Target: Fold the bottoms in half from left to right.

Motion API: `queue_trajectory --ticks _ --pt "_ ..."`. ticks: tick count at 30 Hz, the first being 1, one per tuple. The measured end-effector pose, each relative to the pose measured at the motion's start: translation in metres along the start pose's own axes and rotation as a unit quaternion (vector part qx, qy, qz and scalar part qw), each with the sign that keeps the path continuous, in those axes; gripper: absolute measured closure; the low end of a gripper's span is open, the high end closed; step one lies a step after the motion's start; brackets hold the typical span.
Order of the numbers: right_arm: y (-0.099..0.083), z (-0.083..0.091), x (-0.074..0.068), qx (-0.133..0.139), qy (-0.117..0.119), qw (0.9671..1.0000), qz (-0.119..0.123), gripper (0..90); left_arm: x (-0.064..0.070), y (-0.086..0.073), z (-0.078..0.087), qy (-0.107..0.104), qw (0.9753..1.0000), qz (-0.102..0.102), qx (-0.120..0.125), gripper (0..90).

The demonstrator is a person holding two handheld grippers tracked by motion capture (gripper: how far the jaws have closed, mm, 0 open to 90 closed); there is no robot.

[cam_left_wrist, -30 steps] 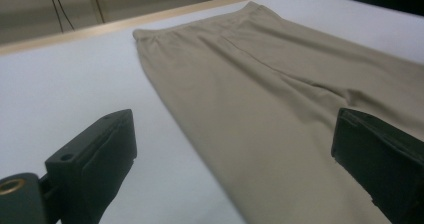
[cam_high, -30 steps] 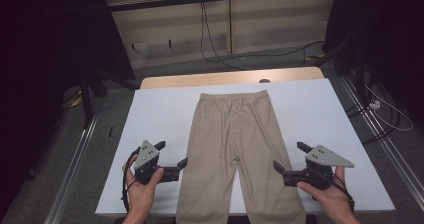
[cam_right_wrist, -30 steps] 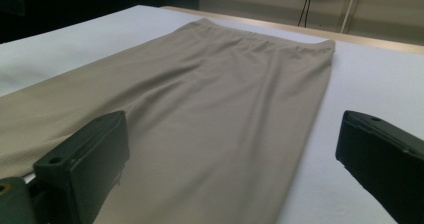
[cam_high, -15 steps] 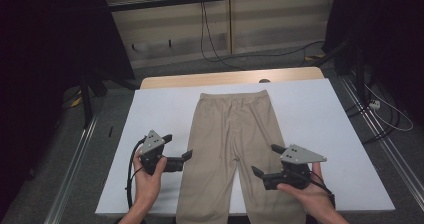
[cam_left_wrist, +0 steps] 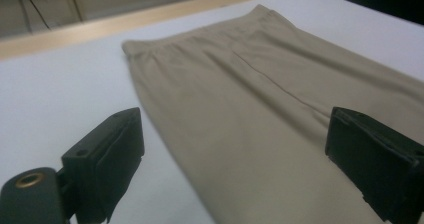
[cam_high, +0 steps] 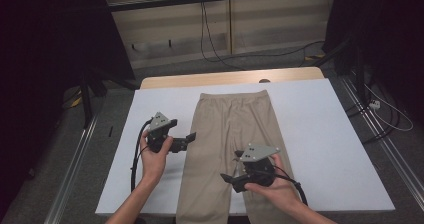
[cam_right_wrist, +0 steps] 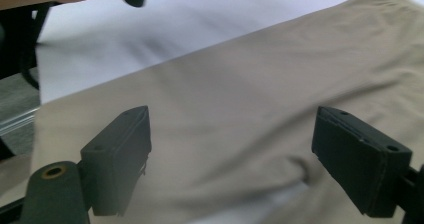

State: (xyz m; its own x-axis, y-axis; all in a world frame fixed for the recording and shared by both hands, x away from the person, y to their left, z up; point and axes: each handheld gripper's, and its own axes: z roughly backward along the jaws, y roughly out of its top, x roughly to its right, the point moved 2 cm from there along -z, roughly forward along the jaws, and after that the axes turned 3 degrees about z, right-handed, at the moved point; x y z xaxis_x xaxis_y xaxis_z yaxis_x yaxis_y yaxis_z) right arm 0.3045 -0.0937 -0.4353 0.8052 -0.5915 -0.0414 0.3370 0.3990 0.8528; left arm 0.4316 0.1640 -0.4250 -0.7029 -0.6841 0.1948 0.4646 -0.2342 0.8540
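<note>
At the left of the high view, the left hand-held gripper, black with a grey three-cornered plate on top, sits just beside the left edge of the flat beige cloth trousers, its tip reaching that hem line; in the left gripper view its jaws stand spread wide, one over the white cover and one over the fabric, gripping nothing. The trousers lie spread flat down the middle of the white-covered desk, their long axis running from the near edge to the far edge, with the gathered waistband pointing away from the person and the two legs coming toward the near edge. No label or writing can be read on them. Farther right, the right hand-held gripper hangs over the gap between the legs near the person, pointing leftward; the right gripper view shows its jaws spread apart above the cloth, holding nothing.
</note>
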Motion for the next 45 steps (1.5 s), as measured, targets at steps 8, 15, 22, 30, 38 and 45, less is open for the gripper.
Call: queue_trajectory --ticks 8,15,22,30,38,45 --pt "0.017 -0.032 -0.011 -0.025 0.051 0.9984 -0.003 17.7 -0.013 0.012 -0.024 0.022 0.9996 -0.015 -0.004 9.5" --pt "0.033 -0.054 -0.020 -0.056 0.088 0.9945 0.010 19.7 -0.024 0.028 -0.046 0.025 0.9989 -0.035 -0.020 7.9" --pt "0.040 -0.073 -0.024 -0.064 0.089 0.9939 0.006 19.5 -0.035 0.028 -0.051 0.041 0.9987 -0.027 -0.011 6.2" --pt "0.038 -0.100 -0.046 -0.088 0.085 0.9925 0.004 29.1 -0.045 0.020 -0.044 0.050 0.9986 -0.013 -0.014 5.0" --pt "0.031 -0.112 -0.082 -0.115 0.086 0.9894 0.021 51.6 -0.043 0.018 -0.045 0.054 0.9982 -0.018 -0.020 5.2" --pt "0.031 -0.114 -0.093 -0.114 0.060 0.9916 0.006 46.0 -0.044 0.016 -0.046 0.054 0.9981 -0.015 -0.025 5.5"
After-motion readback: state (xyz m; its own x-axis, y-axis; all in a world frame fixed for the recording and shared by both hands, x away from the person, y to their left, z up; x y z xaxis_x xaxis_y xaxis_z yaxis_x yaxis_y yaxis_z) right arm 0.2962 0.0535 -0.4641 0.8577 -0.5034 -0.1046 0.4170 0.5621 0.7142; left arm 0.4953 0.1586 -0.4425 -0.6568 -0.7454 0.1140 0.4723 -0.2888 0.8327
